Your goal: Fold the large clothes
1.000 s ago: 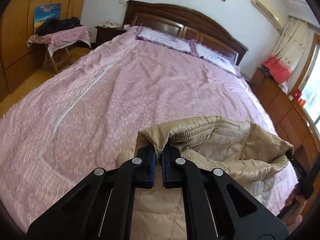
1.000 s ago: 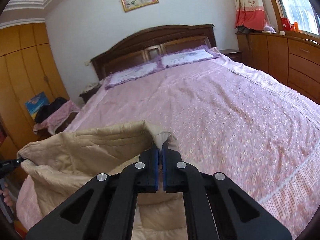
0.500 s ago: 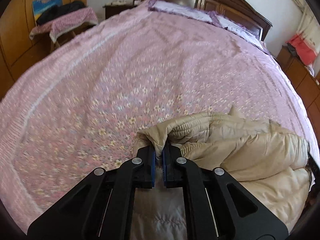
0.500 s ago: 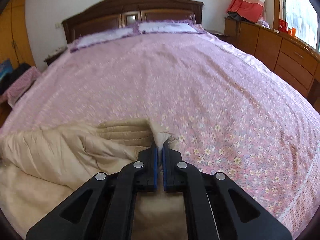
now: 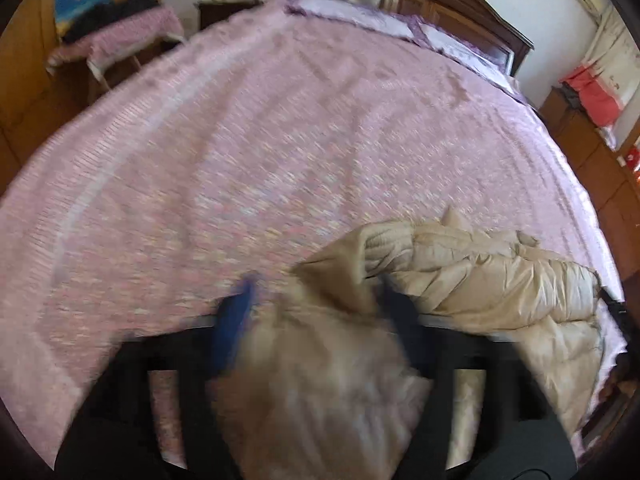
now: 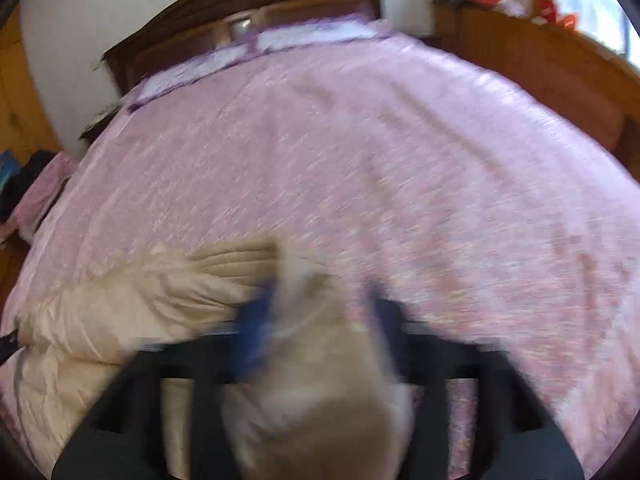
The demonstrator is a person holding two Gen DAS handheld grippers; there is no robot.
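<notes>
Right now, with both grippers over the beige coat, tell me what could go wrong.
1. Both jaws have just been opening; the left gripper and right gripper still straddle the beige coat, so lifting away could snag it.
2. The coat lies bunched, so the fold may set crooked.
3. It sits near the edge of the bed and might slide off.

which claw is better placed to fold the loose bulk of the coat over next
Left, tentatively. Both claws have just been opening, coat fabric loose between their jaws. The left claw has the beige coat's rumpled bulk right beside it; the right claw sits at the coat's far corner, mostly facing pink bedspread.
</notes>
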